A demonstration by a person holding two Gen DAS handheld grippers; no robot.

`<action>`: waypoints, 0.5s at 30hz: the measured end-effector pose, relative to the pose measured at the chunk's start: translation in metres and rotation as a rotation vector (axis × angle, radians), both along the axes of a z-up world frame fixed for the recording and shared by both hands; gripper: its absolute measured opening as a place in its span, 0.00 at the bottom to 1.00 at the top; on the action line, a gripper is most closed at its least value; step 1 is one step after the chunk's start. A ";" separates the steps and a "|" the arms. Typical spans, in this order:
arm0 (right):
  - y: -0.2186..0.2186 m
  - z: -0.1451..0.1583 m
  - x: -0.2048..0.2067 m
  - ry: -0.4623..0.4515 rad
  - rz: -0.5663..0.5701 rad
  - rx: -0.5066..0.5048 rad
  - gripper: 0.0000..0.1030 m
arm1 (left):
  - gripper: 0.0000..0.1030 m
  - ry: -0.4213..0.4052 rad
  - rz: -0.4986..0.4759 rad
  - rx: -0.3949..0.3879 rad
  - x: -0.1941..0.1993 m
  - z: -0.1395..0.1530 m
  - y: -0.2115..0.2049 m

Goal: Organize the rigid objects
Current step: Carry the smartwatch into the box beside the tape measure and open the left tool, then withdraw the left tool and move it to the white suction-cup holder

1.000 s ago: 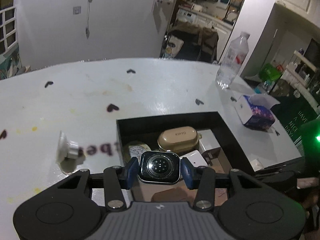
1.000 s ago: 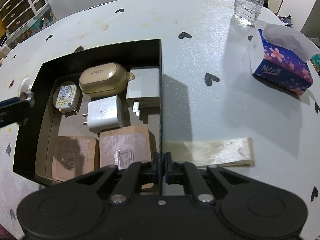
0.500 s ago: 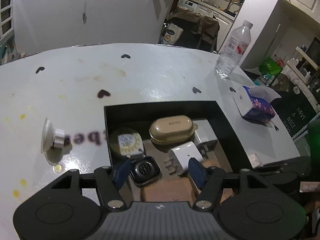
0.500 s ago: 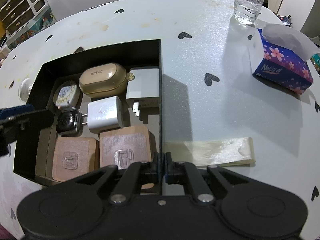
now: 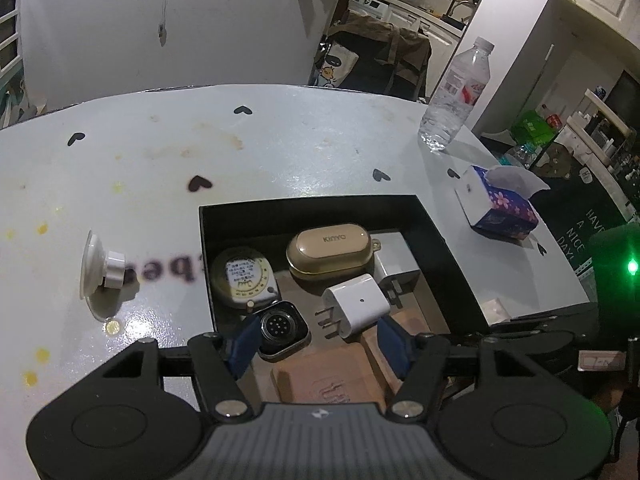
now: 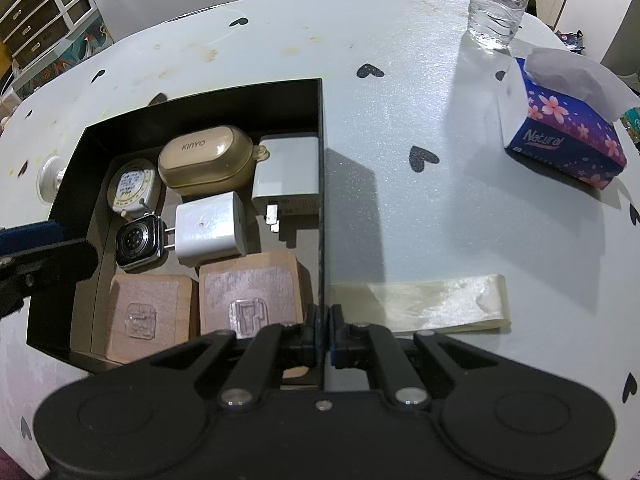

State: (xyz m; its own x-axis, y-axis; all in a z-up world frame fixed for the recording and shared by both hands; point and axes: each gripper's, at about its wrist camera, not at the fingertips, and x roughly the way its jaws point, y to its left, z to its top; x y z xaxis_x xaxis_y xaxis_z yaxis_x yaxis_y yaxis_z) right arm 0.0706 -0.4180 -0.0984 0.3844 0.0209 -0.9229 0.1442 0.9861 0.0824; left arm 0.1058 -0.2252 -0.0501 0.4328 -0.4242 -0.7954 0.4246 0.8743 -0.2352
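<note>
Watch body (image 5: 282, 331) is face-down in the black box (image 6: 320, 128), left side, just below the round tape measure (image 5: 243, 277) and touching or nearly touching the prongs of the small white charger (image 5: 358, 309). Left gripper (image 5: 316, 340) is spread wide open, holding nothing; its left pad sits right beside the watch, right pad near the charger. Right gripper (image 6: 322, 332) is pinched shut on the box's right wall, steadying it. Looks like the drop is done, so the step in hand is backing out: lift the left gripper straight up, jaws apart, so neither pad drags the watch or clips the charger. Keep the right clamp on until it's clear. Also in the box: gold earbud case (image 6: 206, 162), larger white adapter (image 6: 290, 178), two wooden blocks (image 6: 150, 316). Suction-cup knob (image 5: 100, 270) sits outside on the table (image 5: 280, 152), likely next pick.
</note>
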 end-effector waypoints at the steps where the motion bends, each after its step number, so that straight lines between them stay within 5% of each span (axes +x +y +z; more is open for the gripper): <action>1: 0.000 0.000 0.000 0.000 0.000 0.000 0.05 | 0.66 0.000 0.001 0.001 -0.001 0.001 0.000; 6: 0.000 0.000 0.000 0.000 0.001 -0.001 0.05 | 0.94 -0.015 0.004 0.009 -0.007 0.009 0.004; 15: 0.001 0.000 0.001 0.003 0.006 -0.002 0.05 | 1.00 0.000 0.048 0.006 -0.015 0.013 0.026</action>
